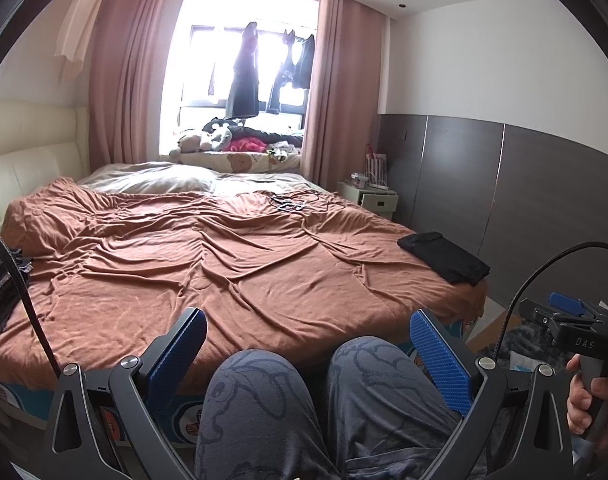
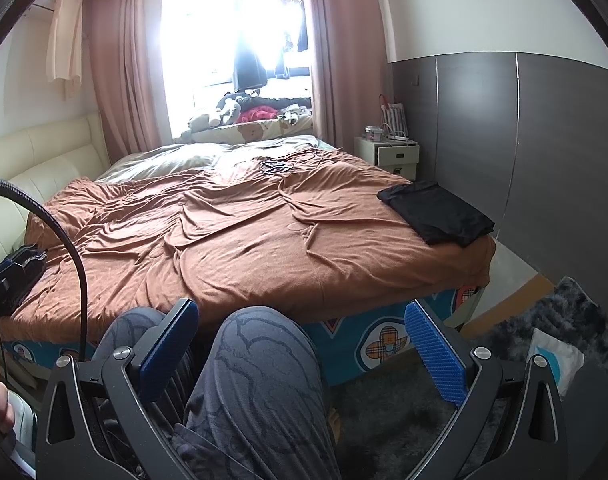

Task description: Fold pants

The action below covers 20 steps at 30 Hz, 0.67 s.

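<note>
Hovering low in frame above the knees, left gripper and right gripper spread wide; folded pants lie center-right.

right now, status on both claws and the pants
Left claw open, empty, held over knees. Right claw open, empty. Black folded pants on bed corner, untouched. Nothing in the way.

Rust-brown bedspread; black folded pants; blue-padded gripper fingers (diamond-textured); pink curtains.

Blown-out window backlights the room; fisheye edges curve, corners vignette.
</note>
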Tool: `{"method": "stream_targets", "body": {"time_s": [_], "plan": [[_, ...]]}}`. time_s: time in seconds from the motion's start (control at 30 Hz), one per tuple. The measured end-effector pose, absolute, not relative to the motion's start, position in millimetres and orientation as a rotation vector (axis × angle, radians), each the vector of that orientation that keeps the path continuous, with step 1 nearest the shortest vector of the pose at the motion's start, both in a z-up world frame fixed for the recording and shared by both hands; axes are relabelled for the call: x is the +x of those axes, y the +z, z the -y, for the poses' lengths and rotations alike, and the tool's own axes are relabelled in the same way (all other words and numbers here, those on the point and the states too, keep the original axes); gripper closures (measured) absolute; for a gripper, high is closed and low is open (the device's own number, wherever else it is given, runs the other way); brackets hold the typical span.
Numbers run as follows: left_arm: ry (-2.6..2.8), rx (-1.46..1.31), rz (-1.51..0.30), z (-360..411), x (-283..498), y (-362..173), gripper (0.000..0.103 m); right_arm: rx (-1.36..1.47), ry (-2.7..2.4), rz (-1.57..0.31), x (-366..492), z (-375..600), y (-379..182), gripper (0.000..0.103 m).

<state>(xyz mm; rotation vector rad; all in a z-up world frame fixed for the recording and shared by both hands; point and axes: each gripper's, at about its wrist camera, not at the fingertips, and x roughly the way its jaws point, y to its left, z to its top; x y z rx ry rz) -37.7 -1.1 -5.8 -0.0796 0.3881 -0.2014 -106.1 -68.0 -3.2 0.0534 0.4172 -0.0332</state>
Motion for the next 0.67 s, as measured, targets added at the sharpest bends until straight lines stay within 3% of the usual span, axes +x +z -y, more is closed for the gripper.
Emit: {"method": "stream_targets", "body": {"time_s": [0.67], "plan": [[-0.196,-0.077,-0.376,-0.1,-43.0,-6.2,0.0,0.049,-0.026,-0.419,-106.6,69.8,-3.4,0.0]]}}
